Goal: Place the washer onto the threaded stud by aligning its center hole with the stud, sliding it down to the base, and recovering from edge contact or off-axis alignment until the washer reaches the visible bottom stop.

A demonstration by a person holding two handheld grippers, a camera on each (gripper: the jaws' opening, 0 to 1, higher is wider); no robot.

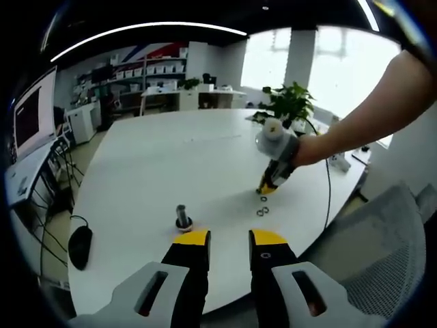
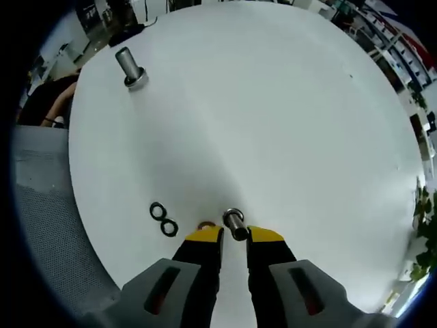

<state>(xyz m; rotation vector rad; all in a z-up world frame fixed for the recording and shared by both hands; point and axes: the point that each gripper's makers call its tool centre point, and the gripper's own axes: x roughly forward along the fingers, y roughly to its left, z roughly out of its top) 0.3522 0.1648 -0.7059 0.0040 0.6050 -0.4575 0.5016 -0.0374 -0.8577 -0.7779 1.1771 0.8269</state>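
The right claw [image 2: 234, 234] sits low over the white table [image 2: 273, 123], a little open around a small metal post [image 2: 235, 223], maybe lining up, with two washers [image 2: 163, 219] lying just beside, while the left claw [image 1: 229, 238] waits empty and half open near another post [image 1: 182, 216].

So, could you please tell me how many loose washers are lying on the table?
2. In the right gripper view, one washer and a second washer lie side by side, touching, on the table left of the right gripper. Another may be hidden behind its jaws.
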